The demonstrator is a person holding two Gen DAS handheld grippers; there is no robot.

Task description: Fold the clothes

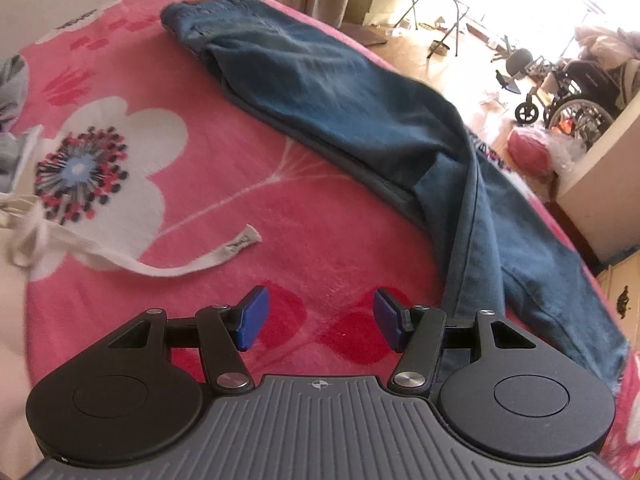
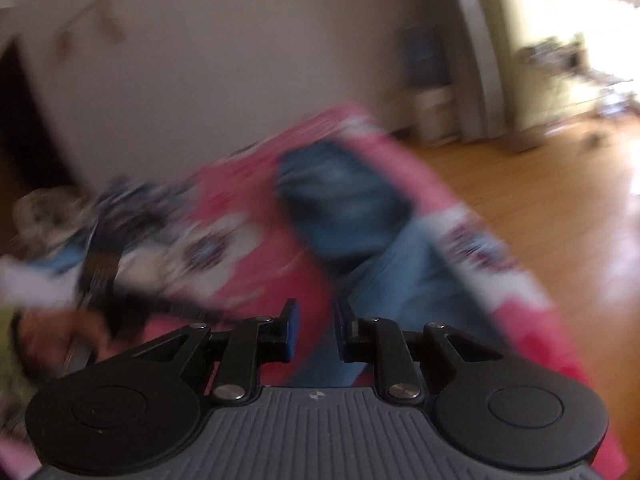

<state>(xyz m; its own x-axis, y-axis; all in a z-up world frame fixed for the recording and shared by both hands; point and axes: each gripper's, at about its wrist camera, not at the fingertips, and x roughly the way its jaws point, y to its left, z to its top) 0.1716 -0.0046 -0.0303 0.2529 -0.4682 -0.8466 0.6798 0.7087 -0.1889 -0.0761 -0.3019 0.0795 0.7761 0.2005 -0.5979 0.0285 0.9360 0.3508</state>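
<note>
Left tool (image 1: 320, 318) wide over blanket (image 1: 240, 208), jeans (image 1: 340, 108) sharp, right tool (image 2: 314, 334) narrow, empty, blurred.

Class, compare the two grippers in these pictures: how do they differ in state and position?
The left gripper stands wide open; the right gripper shows only a narrow gap. The left gripper hangs over bare pink blanket beside the jeans; the right gripper points straight at the jeans. Both have blue pads and hold nothing.
</note>
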